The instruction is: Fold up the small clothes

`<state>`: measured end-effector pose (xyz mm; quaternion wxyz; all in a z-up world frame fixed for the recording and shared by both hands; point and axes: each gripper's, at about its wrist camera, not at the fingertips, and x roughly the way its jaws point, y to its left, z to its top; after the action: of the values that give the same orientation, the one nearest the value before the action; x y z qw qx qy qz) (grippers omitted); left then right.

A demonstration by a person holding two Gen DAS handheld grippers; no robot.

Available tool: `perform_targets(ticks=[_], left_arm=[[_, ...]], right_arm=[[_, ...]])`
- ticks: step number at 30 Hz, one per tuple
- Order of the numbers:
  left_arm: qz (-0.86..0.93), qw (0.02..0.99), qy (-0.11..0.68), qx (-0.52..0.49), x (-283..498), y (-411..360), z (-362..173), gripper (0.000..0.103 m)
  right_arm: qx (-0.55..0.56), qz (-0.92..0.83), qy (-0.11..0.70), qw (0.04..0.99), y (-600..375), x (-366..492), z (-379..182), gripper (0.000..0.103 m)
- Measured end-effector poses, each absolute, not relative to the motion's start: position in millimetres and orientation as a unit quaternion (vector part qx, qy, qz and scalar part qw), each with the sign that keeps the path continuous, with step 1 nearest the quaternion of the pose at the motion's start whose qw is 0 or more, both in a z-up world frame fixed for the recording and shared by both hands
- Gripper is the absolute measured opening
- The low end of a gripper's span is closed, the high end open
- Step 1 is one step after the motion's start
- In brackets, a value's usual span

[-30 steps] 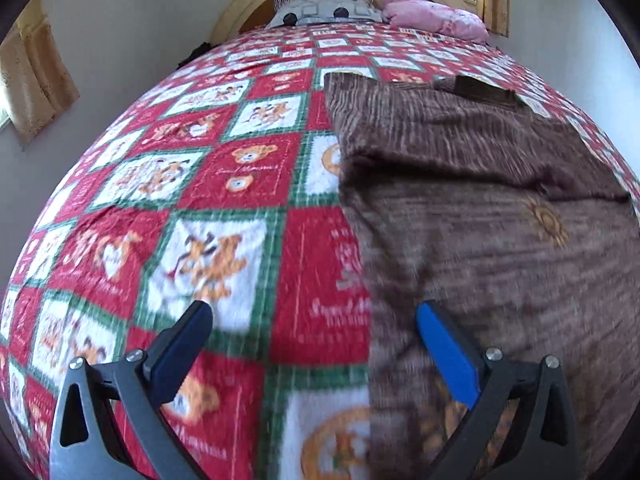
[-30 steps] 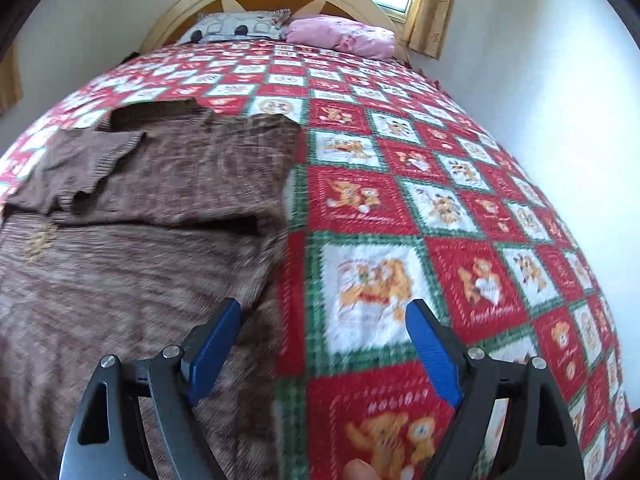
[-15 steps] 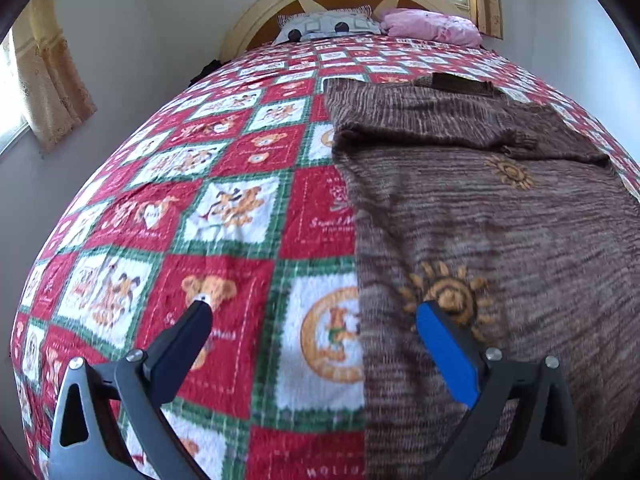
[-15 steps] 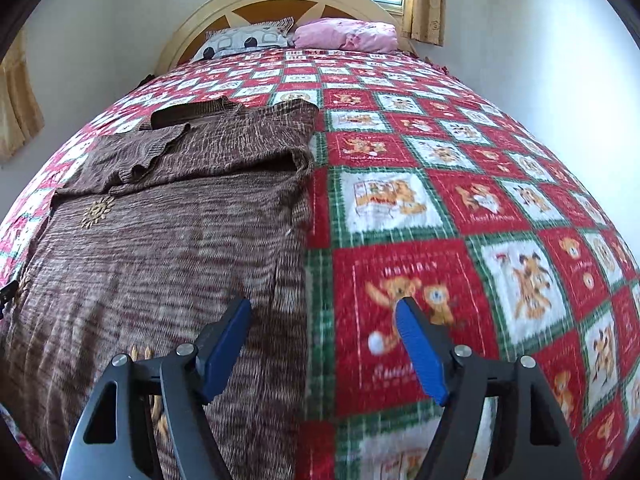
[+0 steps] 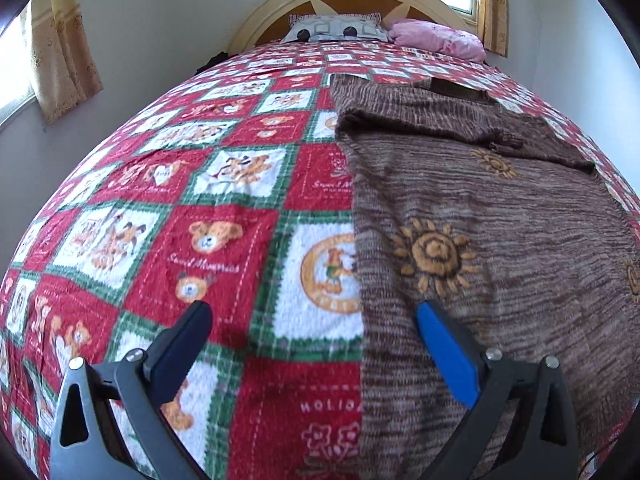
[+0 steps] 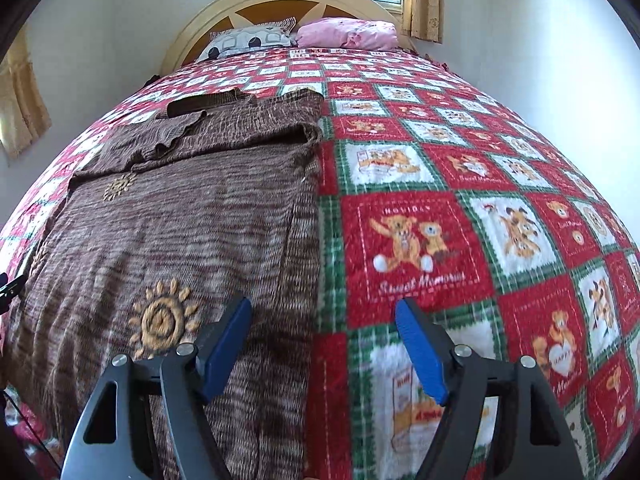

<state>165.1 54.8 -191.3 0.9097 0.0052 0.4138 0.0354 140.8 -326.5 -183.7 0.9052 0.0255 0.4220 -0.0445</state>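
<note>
A brown knitted sweater [image 5: 480, 208] with orange sun motifs lies flat on the bed, its sleeves folded across its far end. It also shows in the right wrist view [image 6: 192, 216]. My left gripper [image 5: 316, 320] is open and empty, straddling the sweater's left edge near the hem. My right gripper [image 6: 324, 320] is open and empty, straddling the sweater's right edge near the hem. Both hover just above the cloth.
The bed is covered by a red, green and white teddy-bear quilt [image 5: 180, 208]. A patterned pillow [image 5: 336, 30] and a pink pillow [image 5: 436, 38] lie by the cream headboard [image 6: 280, 0]. Walls and curtained windows stand close on both sides.
Both grippers have drawn back towards the near end of the bed, from mid-sweater to the hem area. Both stay open. The sweater has not moved.
</note>
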Motion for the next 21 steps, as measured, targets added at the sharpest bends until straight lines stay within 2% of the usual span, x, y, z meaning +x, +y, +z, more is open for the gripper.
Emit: perform_targets(ticks=[21], left_arm=[[-0.006,0.91,0.414,-0.008,94.2,44.6,-193.7,0.103]], right_arm=[[0.032,-0.016,0.447,0.894,-320.2,84.1,-190.0,0.075]])
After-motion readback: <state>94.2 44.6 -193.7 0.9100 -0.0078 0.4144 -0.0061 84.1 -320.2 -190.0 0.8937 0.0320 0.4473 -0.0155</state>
